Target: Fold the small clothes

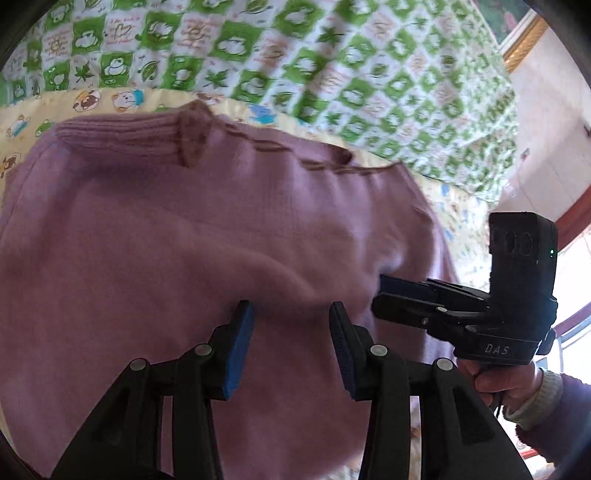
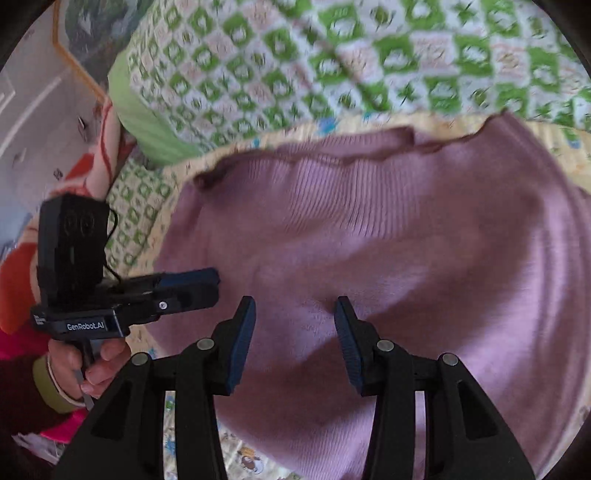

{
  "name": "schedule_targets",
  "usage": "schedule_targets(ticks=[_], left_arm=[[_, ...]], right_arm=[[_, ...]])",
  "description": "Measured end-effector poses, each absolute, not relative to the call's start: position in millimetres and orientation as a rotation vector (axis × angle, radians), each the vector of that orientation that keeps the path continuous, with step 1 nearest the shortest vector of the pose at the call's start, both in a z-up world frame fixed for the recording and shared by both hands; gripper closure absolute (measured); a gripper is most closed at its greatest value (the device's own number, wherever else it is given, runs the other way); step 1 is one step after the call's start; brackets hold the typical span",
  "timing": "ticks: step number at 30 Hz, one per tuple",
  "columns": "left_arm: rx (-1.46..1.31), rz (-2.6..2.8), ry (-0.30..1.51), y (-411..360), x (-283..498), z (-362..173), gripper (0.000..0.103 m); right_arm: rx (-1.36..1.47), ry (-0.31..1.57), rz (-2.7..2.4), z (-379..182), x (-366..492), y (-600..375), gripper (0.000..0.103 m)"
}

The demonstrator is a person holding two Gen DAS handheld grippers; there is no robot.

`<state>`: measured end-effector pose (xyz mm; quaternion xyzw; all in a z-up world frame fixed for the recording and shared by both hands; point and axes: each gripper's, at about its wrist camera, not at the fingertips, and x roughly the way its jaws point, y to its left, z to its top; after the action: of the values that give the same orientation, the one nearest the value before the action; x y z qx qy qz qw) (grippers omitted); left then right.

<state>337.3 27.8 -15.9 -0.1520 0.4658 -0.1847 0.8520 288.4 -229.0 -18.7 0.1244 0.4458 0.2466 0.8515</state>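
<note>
A small mauve knitted sweater (image 1: 184, 240) lies spread on a yellow cartoon-print sheet; it also fills the right wrist view (image 2: 406, 258). Its ribbed hem with brown trim lies at the far side. My left gripper (image 1: 291, 314) is open and empty, hovering over the sweater's near part. My right gripper (image 2: 295, 310) is open and empty, also just above the sweater. Each gripper shows side-on in the other's view: the right gripper (image 1: 384, 291) at the sweater's right edge, the left gripper (image 2: 216, 286) at its left edge.
A green-and-white checked quilt (image 1: 332, 66) lies bunched behind the sweater, also in the right wrist view (image 2: 332, 55). The yellow sheet (image 1: 458, 218) shows around the sweater. A wall and a framed picture (image 1: 524, 33) stand beyond the bed.
</note>
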Motion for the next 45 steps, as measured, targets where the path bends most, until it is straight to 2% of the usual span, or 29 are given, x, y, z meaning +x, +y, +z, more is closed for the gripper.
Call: schedule_targets(ticks=[4, 8, 11, 18, 25, 27, 32, 36, 37, 39, 40, 43, 44, 45], left_arm=[[-0.323, -0.311, 0.966, 61, 375, -17, 0.068], [-0.333, -0.172, 0.898, 100, 399, -3, 0.069], [-0.416, -0.072, 0.866, 140, 405, 0, 0.069], [-0.588, 0.059, 0.847, 197, 378, -7, 0.068], [-0.564, -0.045, 0.803, 160, 308, 24, 0.064], [-0.579, -0.109, 0.808, 144, 285, 26, 0.060], [-0.516, -0.204, 0.918, 95, 252, 0, 0.060], [-0.441, -0.155, 1.028, 87, 242, -32, 0.060], [-0.441, -0.154, 1.053, 90, 240, -40, 0.061], [-0.442, -0.153, 1.053, 100, 232, -50, 0.077], [-0.453, -0.150, 1.055, 106, 229, -52, 0.078], [-0.484, -0.122, 1.059, 116, 227, -52, 0.077], [-0.495, -0.108, 1.054, 121, 225, -49, 0.075], [-0.499, -0.091, 1.050, 122, 223, -46, 0.066]], right_arm=[[0.235, 0.938, 0.440, -33, 323, -246, 0.060], [0.215, 0.851, 0.302, -18, 350, -269, 0.060], [0.326, 0.800, 0.161, -10, 363, -308, 0.060], [0.465, 0.724, -0.062, 2, 330, -366, 0.059], [0.491, 0.706, 0.075, 30, 263, -344, 0.058], [0.467, 0.729, 0.120, 30, 241, -330, 0.058], [0.401, 0.857, 0.232, 9, 201, -293, 0.058], [0.350, 0.981, 0.206, -17, 179, -284, 0.058], [0.303, 1.020, 0.153, -24, 174, -288, 0.058], [0.243, 1.064, 0.065, -35, 160, -302, 0.061], [0.232, 1.071, 0.019, -37, 153, -312, 0.062], [0.275, 1.061, -0.010, -37, 137, -334, 0.069], [0.296, 1.063, -0.012, -35, 135, -339, 0.070], [0.305, 1.062, -0.023, -33, 134, -341, 0.070]])
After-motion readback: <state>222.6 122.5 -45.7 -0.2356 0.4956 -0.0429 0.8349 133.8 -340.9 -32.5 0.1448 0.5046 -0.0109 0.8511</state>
